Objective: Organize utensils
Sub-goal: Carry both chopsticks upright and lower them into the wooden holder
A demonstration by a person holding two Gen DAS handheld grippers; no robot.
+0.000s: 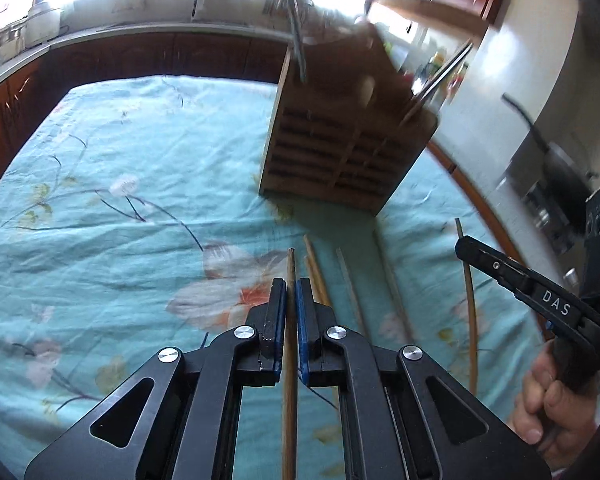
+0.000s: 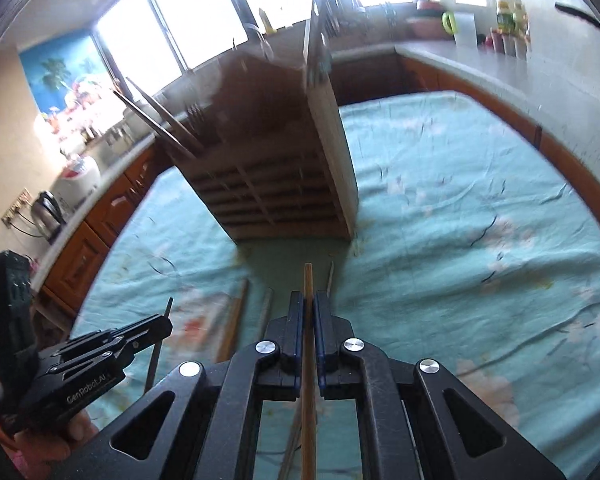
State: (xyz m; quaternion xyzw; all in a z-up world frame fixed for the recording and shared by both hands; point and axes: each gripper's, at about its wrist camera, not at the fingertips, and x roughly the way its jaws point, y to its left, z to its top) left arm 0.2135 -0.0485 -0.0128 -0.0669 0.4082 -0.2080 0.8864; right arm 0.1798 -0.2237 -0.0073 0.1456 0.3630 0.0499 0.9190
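A wooden chopstick [image 1: 290, 280] sits pinched between the closed pads of the left tongs [image 1: 291, 292], its tip poking out toward the far side, and the right tongs [image 2: 308, 304] are likewise clamped on a second chopstick [image 2: 308, 280]. Both are held just above the worktop [image 1: 100, 200] with its teal flowered cloth. Several loose chopsticks [image 1: 350, 280] lie on the cloth between the two tongs, running near to far. Just beyond their far tips stands a slatted wooden utensil rack [image 1: 340, 152], with a few long utensils [image 1: 440, 80] leaning out of its top. Brown kitchen cabinets [image 1: 160, 56] ring the far side.
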